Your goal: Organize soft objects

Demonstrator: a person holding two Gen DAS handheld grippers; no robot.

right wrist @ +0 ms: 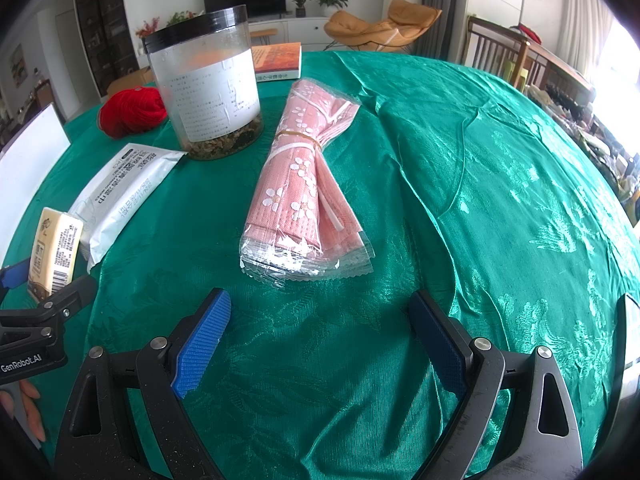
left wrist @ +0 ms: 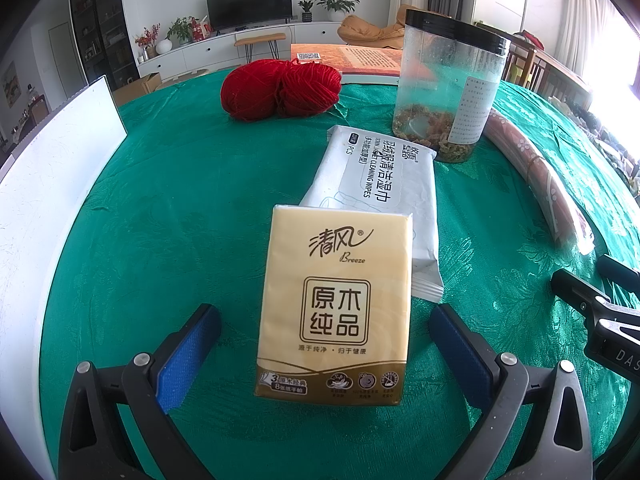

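A yellow tissue pack (left wrist: 334,304) lies on the green tablecloth between the wide-apart fingers of my open left gripper (left wrist: 326,336), touching neither pad. Its far end overlaps a white wet-wipes pack (left wrist: 376,184). Red yarn (left wrist: 280,88) sits further back. In the right wrist view a pink flowered cloth bundle in clear wrap (right wrist: 306,184) lies just ahead of my open right gripper (right wrist: 320,326), which holds nothing. The tissue pack (right wrist: 56,248), wipes pack (right wrist: 124,192) and yarn (right wrist: 132,110) also show at the left there.
A clear jar with a black lid (left wrist: 448,84) stands behind the wipes, also the jar (right wrist: 208,84) in the right view. An orange book (left wrist: 352,60) lies at the back. A white board (left wrist: 52,168) stands at the left table edge. Chairs stand beyond the green tablecloth (right wrist: 480,200).
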